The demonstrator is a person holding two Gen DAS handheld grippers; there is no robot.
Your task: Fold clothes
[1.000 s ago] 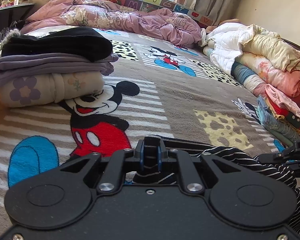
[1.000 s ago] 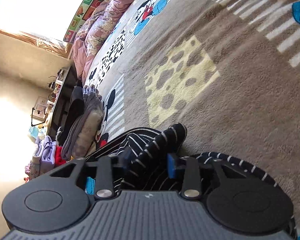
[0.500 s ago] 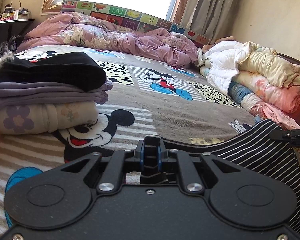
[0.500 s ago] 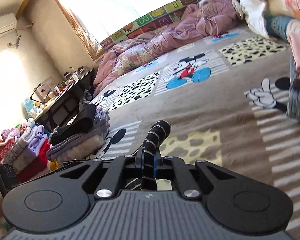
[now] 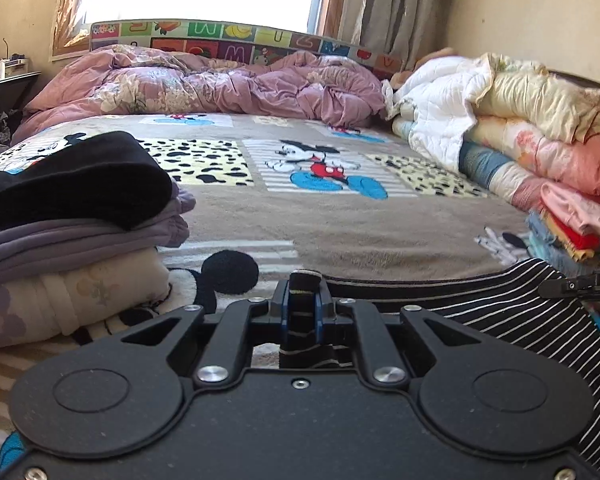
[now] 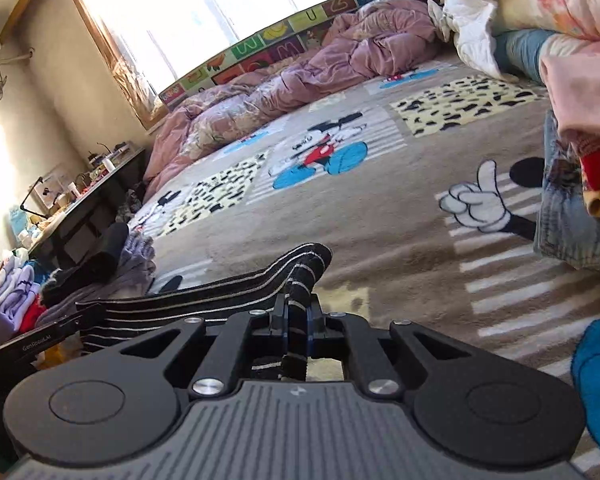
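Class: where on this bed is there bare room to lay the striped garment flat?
Free: the brown blanket middle, between the folded stack on the left and the quilt pile on the right. Crowded: both edges and the far end under the purple duvet.

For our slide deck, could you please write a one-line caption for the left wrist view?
Left gripper shut on a black white-striped garment stretched above the cartoon-mouse blanket, beside a stack of folded clothes.
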